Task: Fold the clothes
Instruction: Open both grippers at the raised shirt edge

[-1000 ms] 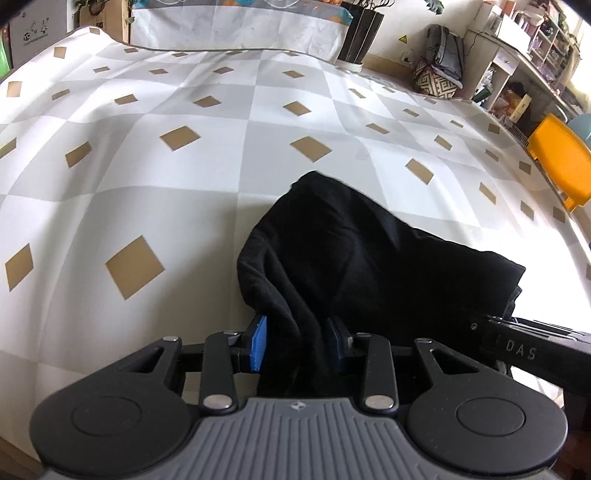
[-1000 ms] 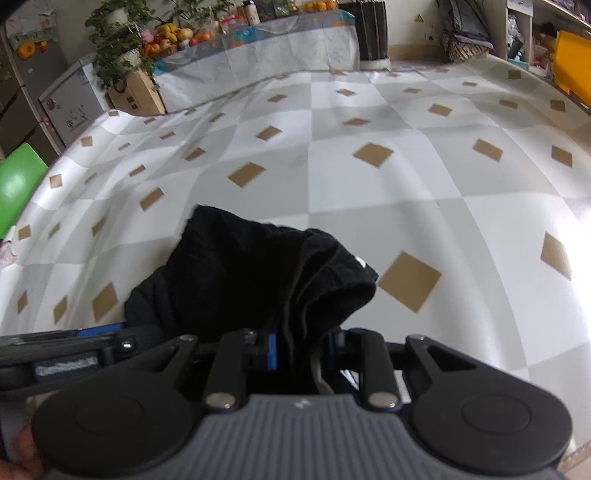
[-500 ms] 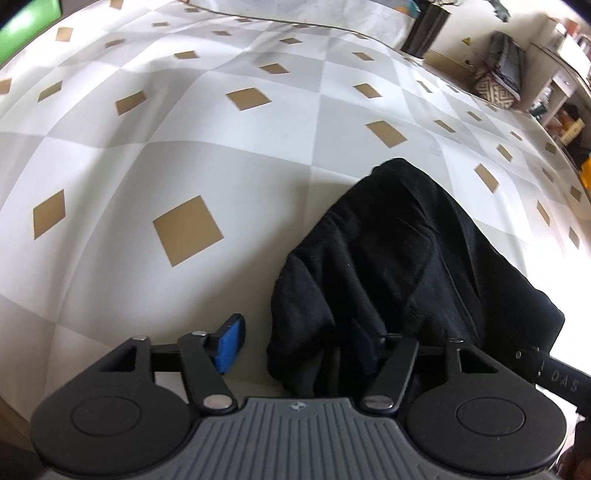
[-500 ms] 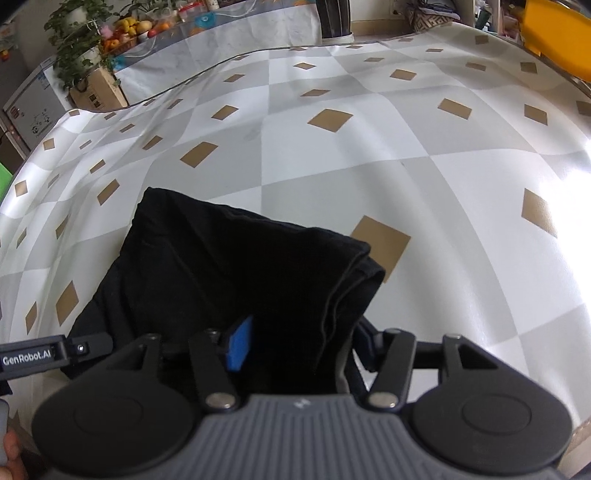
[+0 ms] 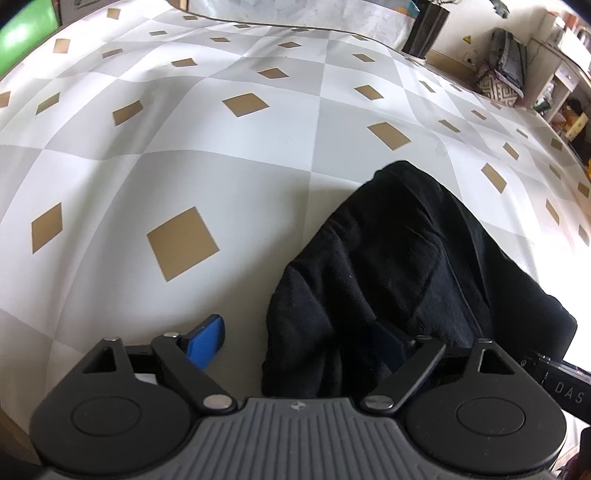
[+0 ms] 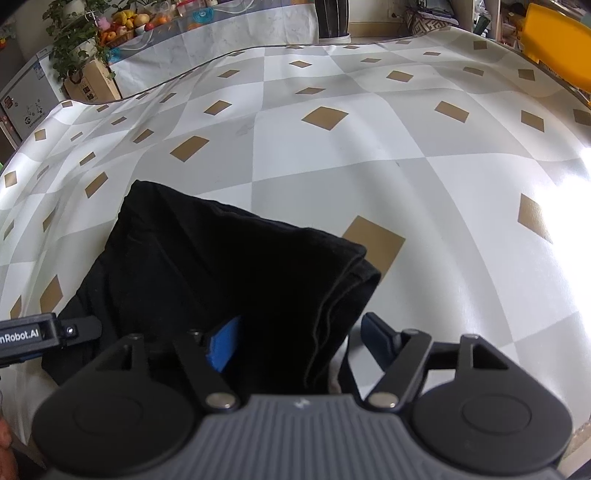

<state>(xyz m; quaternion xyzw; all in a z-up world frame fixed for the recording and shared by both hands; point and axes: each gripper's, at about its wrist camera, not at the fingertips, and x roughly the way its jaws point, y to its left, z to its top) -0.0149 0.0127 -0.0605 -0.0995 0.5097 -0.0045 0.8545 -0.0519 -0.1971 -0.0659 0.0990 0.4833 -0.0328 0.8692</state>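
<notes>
A black garment (image 5: 406, 266) lies folded in a thick bundle on the checked tablecloth (image 5: 221, 166). My left gripper (image 5: 299, 347) stands over its near left corner, jaws opening. The left blue pad (image 5: 205, 345) is clear of the cloth; the right one rests against the fabric. In the right wrist view the same garment (image 6: 221, 266) shows its stacked hems at the right. My right gripper (image 6: 301, 341) straddles that near right corner, jaws opening, and the cloth edge lies loose between the pads. Each gripper shows in the other's view: right gripper (image 5: 561, 384), left gripper (image 6: 33, 336).
The table edge runs just below both grippers. A green chair (image 5: 22, 40) stands at the far left, a yellow chair (image 6: 557, 44) at the far right. Potted plants and fruit (image 6: 81, 40) and a dark bin (image 5: 424, 29) stand beyond the table.
Both grippers were shut on the garment's near corners and have spread their jaws. The cloth has settled flat onto the table. The left gripper has dipped and tilted a little.
</notes>
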